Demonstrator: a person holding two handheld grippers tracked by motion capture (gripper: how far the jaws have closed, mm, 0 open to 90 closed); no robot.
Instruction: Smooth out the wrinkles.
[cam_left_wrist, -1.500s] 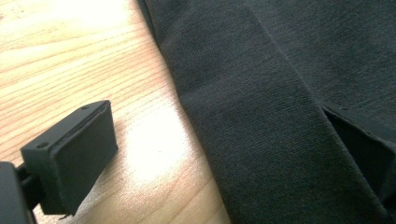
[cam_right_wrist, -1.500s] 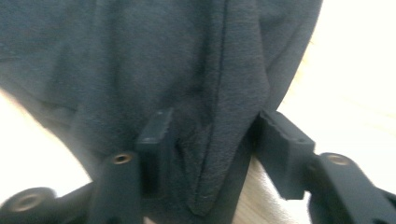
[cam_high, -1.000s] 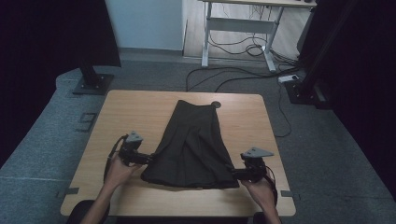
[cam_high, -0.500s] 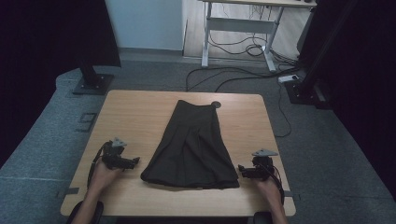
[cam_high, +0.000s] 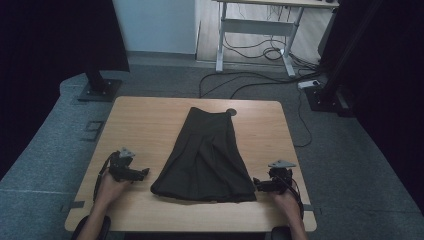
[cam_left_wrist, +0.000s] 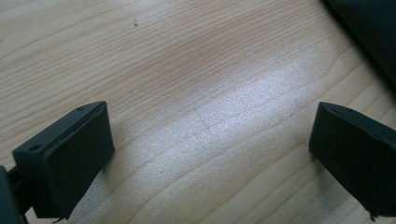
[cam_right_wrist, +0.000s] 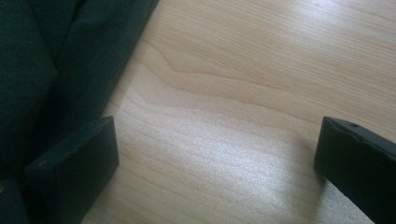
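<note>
A dim room with cables on grey carpet surrounds the wooden table (cam_high: 150, 120). At its centre a dark skirt (cam_high: 205, 155) lies spread flat, waist toward twelve o'clock. It looks laid out; any folding remains. The left gripper (cam_high: 142, 173), at eight o'clock, gapes empty; the right gripper (cam_high: 256, 183), at four, has just been opening, nothing between its jaws.

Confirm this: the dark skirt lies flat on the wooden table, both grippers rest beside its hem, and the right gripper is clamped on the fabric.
Wrong on the clamp. The right gripper is open with bare table between its jaws, as the right gripper view shows; the dark skirt lies just beside it. The rest holds: the left gripper rests beside the hem too.
</note>
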